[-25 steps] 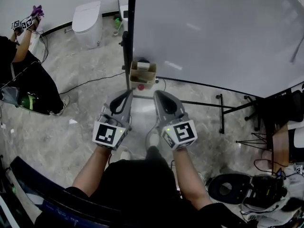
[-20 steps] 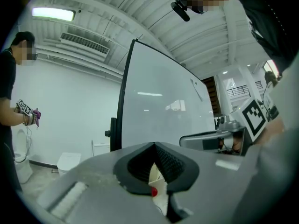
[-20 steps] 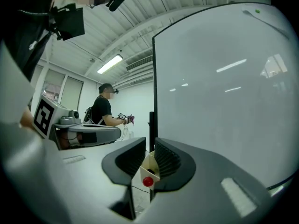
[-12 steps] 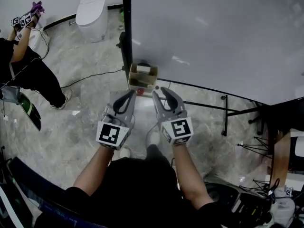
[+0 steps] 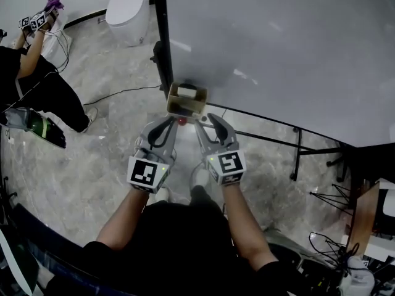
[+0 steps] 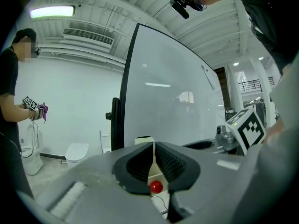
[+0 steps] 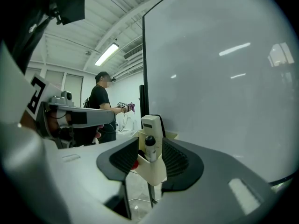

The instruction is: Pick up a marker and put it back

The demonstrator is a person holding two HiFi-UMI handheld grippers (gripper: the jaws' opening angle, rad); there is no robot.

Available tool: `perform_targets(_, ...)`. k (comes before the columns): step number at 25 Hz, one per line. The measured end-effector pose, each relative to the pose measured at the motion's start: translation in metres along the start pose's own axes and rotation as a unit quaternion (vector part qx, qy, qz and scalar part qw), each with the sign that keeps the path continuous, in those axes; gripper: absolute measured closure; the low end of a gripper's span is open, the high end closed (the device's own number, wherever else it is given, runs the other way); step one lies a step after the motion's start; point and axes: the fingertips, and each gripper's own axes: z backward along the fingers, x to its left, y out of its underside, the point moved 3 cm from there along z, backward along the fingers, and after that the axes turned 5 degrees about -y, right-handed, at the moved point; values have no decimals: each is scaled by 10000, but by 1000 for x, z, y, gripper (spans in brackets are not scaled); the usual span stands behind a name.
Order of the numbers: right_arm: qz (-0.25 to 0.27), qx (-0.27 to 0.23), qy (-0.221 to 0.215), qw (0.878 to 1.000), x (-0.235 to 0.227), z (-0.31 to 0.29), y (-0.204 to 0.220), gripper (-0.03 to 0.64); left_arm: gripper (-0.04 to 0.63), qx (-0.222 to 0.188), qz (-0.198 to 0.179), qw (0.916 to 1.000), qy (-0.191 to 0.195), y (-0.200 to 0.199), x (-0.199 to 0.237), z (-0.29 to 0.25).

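A beige holder (image 5: pixel 187 102) hangs at the whiteboard's lower left corner. In the right gripper view a marker (image 7: pixel 150 147) with a black cap stands upright in this holder (image 7: pixel 155 171), in front of a white eraser (image 7: pixel 152 124). My right gripper (image 5: pixel 210 121) is open, its jaws having just been opening. The marker and the holder's corner show in the gap between them (image 7: pixel 150 149), and the pads do not press on either. My left gripper (image 5: pixel 168 123) is beside it, just short of the holder. Its pads (image 6: pixel 153 146) meet with nothing between them. A red knob (image 6: pixel 156 187) shows below.
The large whiteboard (image 5: pixel 278 54) fills the upper right on a black stand with legs (image 5: pixel 296 153) across the floor. Another person (image 5: pixel 37 73) stands at the far left holding grippers. A white toilet-like fixture (image 5: pixel 129 5) is at the top, with cables on the marble floor.
Both grippers have moved forward and lower, up to the holder. The right gripper's jaws were together a second ago and now stand apart. The left jaws have stayed together.
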Motion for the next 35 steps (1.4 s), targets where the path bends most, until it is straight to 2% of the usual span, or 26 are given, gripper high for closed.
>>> perform_targets(8,-24,25,-200,9998,0,-8,-1,454,571,79,66,9998,-159,2,1,-4)
perform_targets(11,39,51,-167,9998,0,-8,-1,532,573,85,54,9997,-219,2,4,-4)
perform_targets(35,519,-424,-9,9978,11,11,-45,535,591,-159,-75,9998,-112,-16,-1,16)
